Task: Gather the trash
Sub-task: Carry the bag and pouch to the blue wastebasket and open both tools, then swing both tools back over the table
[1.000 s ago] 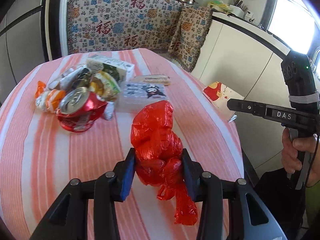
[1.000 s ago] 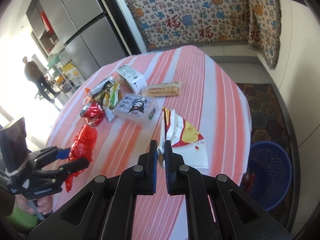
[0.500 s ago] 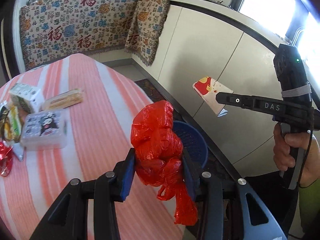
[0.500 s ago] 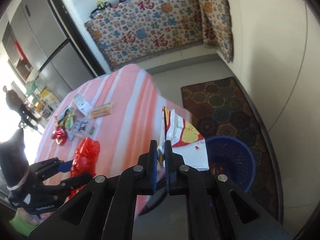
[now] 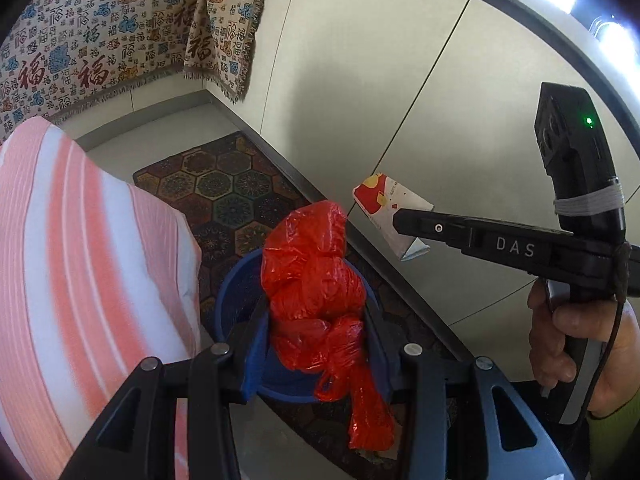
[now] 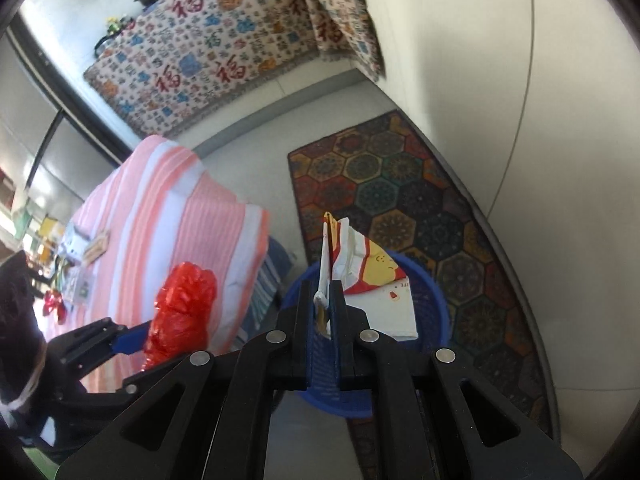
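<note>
My left gripper (image 5: 316, 344) is shut on a crumpled red plastic bag (image 5: 316, 280) and holds it in the air above the blue bin (image 5: 236, 292) on the floor. My right gripper (image 6: 325, 304) is shut on a white paper wrapper with red and yellow print (image 6: 372, 284), held over the same blue bin (image 6: 428, 304). The right gripper and its wrapper (image 5: 384, 208) also show in the left wrist view, to the right of the bag. The red bag (image 6: 182, 312) shows at the left in the right wrist view.
The table with a pink striped cloth (image 5: 80, 260) stands left of the bin, its edge close by. More trash lies on its far part (image 6: 76, 264). A patterned rug (image 6: 400, 192) lies under the bin. White cabinet fronts (image 5: 380, 80) run along the right.
Both grippers have swung right, off the table, and now hang over the blue bin, each still holding its piece of trash.
</note>
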Demonstrator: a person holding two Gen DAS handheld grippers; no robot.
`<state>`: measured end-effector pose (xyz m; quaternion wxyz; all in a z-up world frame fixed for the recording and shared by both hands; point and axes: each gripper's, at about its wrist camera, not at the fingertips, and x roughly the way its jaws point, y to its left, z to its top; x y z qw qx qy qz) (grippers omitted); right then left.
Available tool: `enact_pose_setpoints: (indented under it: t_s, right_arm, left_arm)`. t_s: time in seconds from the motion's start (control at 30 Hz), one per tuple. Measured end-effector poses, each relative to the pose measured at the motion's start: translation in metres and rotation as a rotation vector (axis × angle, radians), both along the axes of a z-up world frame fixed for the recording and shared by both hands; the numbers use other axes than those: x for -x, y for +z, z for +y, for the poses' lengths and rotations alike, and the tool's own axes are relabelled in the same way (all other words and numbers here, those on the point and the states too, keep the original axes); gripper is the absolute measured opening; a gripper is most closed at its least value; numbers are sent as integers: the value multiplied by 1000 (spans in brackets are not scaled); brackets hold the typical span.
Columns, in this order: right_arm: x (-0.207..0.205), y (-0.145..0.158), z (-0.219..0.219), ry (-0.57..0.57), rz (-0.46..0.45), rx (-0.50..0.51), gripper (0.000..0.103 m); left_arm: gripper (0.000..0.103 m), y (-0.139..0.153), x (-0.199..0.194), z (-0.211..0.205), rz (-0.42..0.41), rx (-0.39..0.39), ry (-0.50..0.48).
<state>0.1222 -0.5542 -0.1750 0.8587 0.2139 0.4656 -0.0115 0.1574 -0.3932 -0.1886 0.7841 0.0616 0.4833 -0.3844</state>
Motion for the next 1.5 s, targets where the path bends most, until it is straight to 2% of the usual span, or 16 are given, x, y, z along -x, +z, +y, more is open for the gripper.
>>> enact_pose_setpoints:
  t_s: [0.33, 0.4, 0.43, 0.47, 0.5, 0.53, 0.67, 0.8, 0.9, 1.0, 1.1, 1.17, 1.27, 1.33, 1.5]
  right_arm:
    - [-4, -24, -22, -55, 1, -88, 7]
    - [-6, -25, -24, -63, -4, -94, 12]
    - [-7, -25, -25, -68, -11, -95, 12]
    - [-7, -25, -26, -72, -18, -98, 16]
    - [-8, -25, -27, -76, -21, -99, 21]
    - [-9, -24, -28, -84, -23, -95, 31]
    - [-8, -19, -26, -97, -35, -61, 33]
    - [-6, -8, -18, -83, -58, 0, 36]
    - [-4, 0, -5, -68, -76, 58, 37]
    - [-2, 10, 18, -28, -106, 107, 42]
    - [1, 19, 49, 42, -140, 169, 45]
    - [3, 23, 76, 107, -160, 209, 48]
    - [8, 26, 119, 207, -186, 261, 54]
    - [11, 29, 148, 269, -215, 282, 57]
    - [21, 35, 217, 364, -262, 268, 71]
  left_arm:
    - [46, -21, -20, -38, -27, -51, -39]
    - [47, -23, -21, -43, -36, -60, -51]
    - [51, -25, -22, -46, -38, -69, -61]
    - [60, -27, -22, -48, -38, -75, -67]
    - [64, -28, -23, -49, -40, -79, -68]
    - [67, -30, -25, -51, -45, -85, -63]
    - [67, -33, -28, -50, -31, -84, -35]
    - [67, -24, -24, -35, -33, -58, -14]
    - [67, -10, -11, -14, -68, -40, 4]
    - [67, 1, 3, 13, -102, -42, 36]
    - [67, 4, 20, 49, -100, -42, 86]
    - [67, 9, 35, 77, -108, 1, 99]
    - [67, 16, 53, 114, -146, -44, 163]
    - [67, 23, 63, 144, -160, -32, 191]
    - [67, 27, 75, 223, -195, -78, 301]
